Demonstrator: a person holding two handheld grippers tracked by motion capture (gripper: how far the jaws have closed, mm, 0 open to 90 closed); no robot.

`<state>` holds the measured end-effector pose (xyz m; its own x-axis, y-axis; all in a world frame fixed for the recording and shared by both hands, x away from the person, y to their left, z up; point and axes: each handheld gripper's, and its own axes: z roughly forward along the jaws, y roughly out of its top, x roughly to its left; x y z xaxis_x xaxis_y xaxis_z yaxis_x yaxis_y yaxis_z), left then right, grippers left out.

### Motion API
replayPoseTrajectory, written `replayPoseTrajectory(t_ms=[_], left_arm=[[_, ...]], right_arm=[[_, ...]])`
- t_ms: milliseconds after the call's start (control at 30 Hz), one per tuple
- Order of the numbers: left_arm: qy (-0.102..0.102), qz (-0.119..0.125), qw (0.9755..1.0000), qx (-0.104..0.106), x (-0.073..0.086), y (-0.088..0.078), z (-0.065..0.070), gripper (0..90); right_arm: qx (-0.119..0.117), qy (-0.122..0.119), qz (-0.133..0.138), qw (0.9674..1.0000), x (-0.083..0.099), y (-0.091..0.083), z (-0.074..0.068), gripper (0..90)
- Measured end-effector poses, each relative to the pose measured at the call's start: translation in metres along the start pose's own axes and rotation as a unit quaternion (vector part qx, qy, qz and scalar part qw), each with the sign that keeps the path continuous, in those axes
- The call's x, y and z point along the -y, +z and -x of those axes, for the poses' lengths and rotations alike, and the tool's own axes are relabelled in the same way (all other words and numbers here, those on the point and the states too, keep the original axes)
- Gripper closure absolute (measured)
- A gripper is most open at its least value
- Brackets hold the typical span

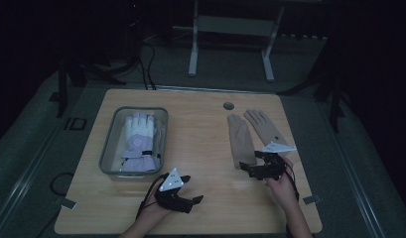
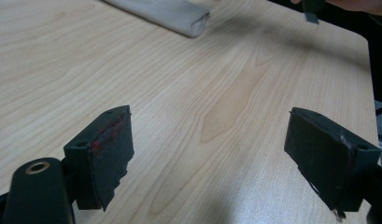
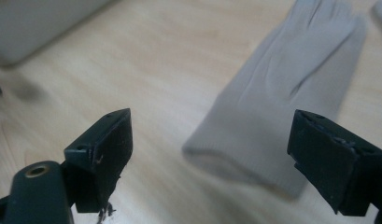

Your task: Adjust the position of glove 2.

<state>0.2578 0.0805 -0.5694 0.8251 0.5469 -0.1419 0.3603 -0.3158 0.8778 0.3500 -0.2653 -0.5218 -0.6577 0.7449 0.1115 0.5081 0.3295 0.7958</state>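
Two beige gloves lie flat on the right half of the wooden table, one [image 1: 240, 139] to the left of the other [image 1: 264, 126]. My right gripper [image 1: 247, 166] stands open just in front of the left glove's cuff. In the right gripper view that cuff [image 3: 268, 121] lies ahead between the spread jaws of the right gripper [image 3: 209, 133], and no pad touches it. Near the table's front edge, my left gripper [image 1: 193, 191] is open over bare wood. In the left gripper view the left gripper [image 2: 209, 135] holds nothing, and a glove cuff [image 2: 179, 16] lies far ahead.
A clear plastic bin [image 1: 108, 148] at the left of the table holds a white and lavender glove [image 1: 138, 141]. A round cable hole [image 1: 229, 105] sits near the far edge. The bin's wall [image 3: 30, 28] shows blurred at the upper left of the right gripper view.
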Motion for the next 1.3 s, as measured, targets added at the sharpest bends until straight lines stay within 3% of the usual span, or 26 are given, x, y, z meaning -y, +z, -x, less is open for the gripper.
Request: replayPoseTrajectory(t_ms=[133, 333, 433, 500, 567, 733, 867, 1033, 1100, 1300], left_arm=[[-0.011, 0.003, 0.9999, 0.001, 0.000, -0.002, -0.002, 16.0], [-0.001, 0.009, 1.0000, -0.005, 0.004, -0.006, -0.003, 15.8], [0.004, 0.005, 0.9999, -0.010, 0.006, -0.006, -0.003, 14.4], [0.005, 0.005, 0.9999, -0.013, 0.006, -0.006, -0.003, 14.4], [0.004, 0.006, 0.9999, -0.013, 0.006, -0.006, -0.003, 13.2], [-0.002, 0.006, 0.9998, -0.020, 0.007, -0.005, -0.003, 8.4], [0.004, 0.005, 0.9997, -0.025, 0.007, -0.004, -0.002, 8.1], [0.006, 0.004, 0.9996, -0.028, 0.006, -0.005, -0.002, 7.6], [0.005, 0.006, 0.9996, -0.029, 0.006, -0.004, -0.002, 3.1], [0.004, 0.000, 0.9996, -0.027, 0.006, -0.004, -0.003, 2.4]], right_arm=[[-0.002, 0.000, 0.022, 0.9998, -0.009, -0.003, 0.006, 14.1], [0.009, 0.017, 0.012, 0.9997, -0.025, -0.001, 0.015, 12.2], [0.034, 0.025, 0.013, 0.9990, -0.032, 0.004, 0.018, 11.3], [0.029, 0.032, 0.011, 0.9990, -0.035, 0.008, 0.021, 11.2], [0.042, 0.027, 0.011, 0.9987, -0.038, 0.012, 0.022, 13.6], [0.060, 0.015, -0.005, 0.9981, -0.047, 0.024, 0.030, 20.1], [0.071, 0.006, -0.014, 0.9973, -0.054, 0.034, 0.038, 25.7], [0.101, 0.002, -0.039, 0.9941, -0.061, 0.051, 0.048, 27.8], [0.109, 0.005, -0.043, 0.9931, -0.062, 0.057, 0.053, 28.5], [0.107, 0.001, -0.069, 0.9918, -0.065, 0.080, 0.060, 31.6]])
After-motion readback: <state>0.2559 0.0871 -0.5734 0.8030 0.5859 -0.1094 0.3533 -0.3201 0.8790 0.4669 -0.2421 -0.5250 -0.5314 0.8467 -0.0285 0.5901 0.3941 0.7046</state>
